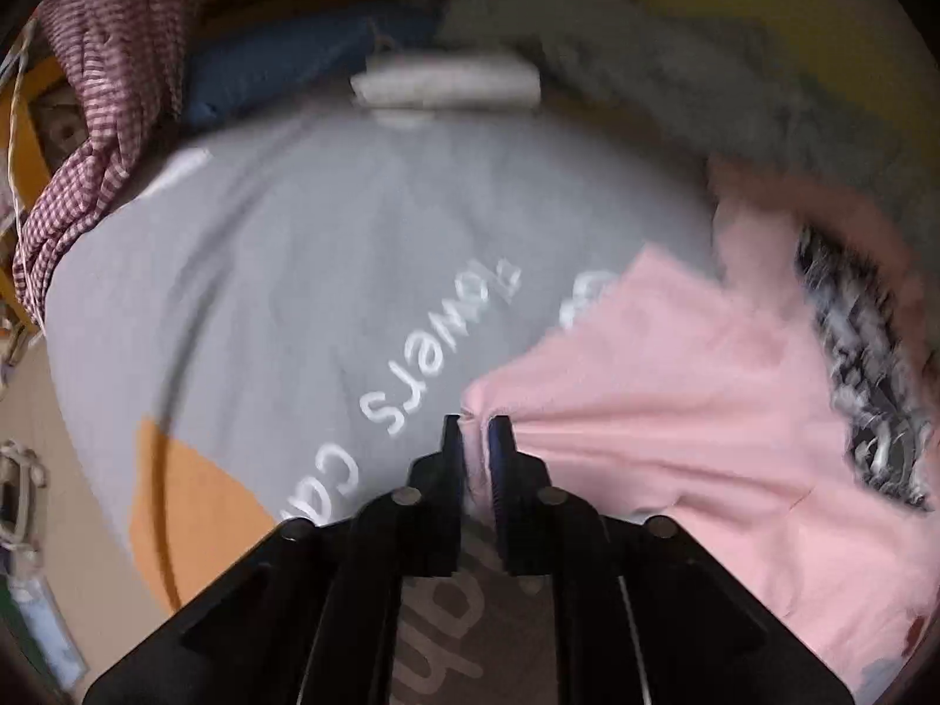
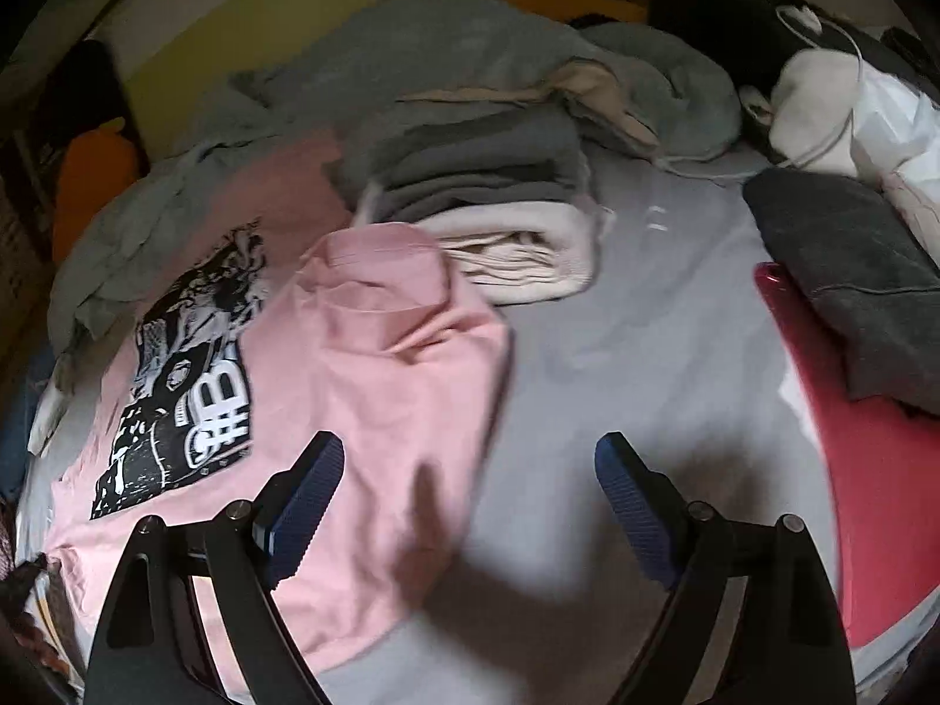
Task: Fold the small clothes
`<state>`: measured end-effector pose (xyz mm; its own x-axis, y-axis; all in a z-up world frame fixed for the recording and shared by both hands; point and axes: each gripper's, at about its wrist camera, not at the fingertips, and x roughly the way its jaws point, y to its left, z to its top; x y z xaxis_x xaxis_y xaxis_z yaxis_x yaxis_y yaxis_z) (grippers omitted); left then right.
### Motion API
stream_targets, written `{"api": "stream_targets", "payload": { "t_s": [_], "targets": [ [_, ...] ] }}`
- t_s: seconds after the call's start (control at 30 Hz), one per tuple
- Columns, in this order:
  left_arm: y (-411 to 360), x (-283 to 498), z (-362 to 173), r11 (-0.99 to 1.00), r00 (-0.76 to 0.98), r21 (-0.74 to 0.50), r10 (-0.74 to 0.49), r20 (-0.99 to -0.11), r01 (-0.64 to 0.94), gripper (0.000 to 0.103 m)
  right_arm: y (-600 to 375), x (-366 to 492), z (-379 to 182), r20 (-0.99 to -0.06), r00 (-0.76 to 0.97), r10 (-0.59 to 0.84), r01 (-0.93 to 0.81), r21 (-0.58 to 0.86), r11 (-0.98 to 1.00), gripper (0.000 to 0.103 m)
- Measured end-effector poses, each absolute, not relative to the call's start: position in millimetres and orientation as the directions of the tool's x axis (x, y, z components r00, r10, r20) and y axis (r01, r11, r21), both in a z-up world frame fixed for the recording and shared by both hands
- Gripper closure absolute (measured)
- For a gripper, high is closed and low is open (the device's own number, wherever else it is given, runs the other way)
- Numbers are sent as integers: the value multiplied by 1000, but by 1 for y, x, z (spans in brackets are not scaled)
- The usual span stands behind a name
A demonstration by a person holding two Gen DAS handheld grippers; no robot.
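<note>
A pink T-shirt (image 1: 675, 411) with a black-and-white print (image 1: 863, 364) lies on a grey bed sheet (image 1: 294, 264) that bears white lettering. My left gripper (image 1: 474, 426) is shut on a bunched corner of the shirt's edge, and the cloth puckers between its pads. In the right wrist view the same pink T-shirt (image 2: 382, 382) lies partly folded, print (image 2: 188, 382) to the left. My right gripper (image 2: 470, 452) stands open just above it, left finger over the pink cloth, right finger over bare sheet (image 2: 646, 323). Nothing sits between its pads.
A stack of folded grey and cream clothes (image 2: 499, 205) sits beyond the shirt, with a crumpled grey garment (image 2: 470, 53) behind it. A dark grey folded item (image 2: 846, 270) and a red object (image 2: 869, 499) lie at the right. A checked cloth (image 1: 100, 117) hangs at the left.
</note>
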<state>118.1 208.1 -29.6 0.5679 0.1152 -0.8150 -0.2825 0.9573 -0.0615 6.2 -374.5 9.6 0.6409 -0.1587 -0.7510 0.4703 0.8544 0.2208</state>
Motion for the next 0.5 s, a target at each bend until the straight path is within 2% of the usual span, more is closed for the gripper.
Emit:
{"api": "stream_targets", "payload": {
  "t_s": [0.1,0.17,0.27,0.33,0.43,0.5],
  "targets": [
    [187,110,-14,950,592,36,224,-774,-311,83,-401,-5,15,-755,634,-166,517,254,817,14],
    [170,97,2,961,663,34,213,-718,-273,81,-415,-9,16,-751,647,-136,524,307,794,14],
    [129,76,26,994,761,25,95,-641,-103,61,-421,-9,9,-751,656,-77,516,372,771,19],
    [100,66,36,999,785,17,-20,-619,39,60,-417,0,-5,-766,643,-6,487,404,774,26],
    [63,57,35,979,758,-8,-164,-631,205,57,-405,14,-27,-788,611,73,466,433,771,29],
    [45,51,26,953,715,-39,-251,-653,299,56,-392,19,-27,-803,596,7,468,355,809,29]
  ]
}}
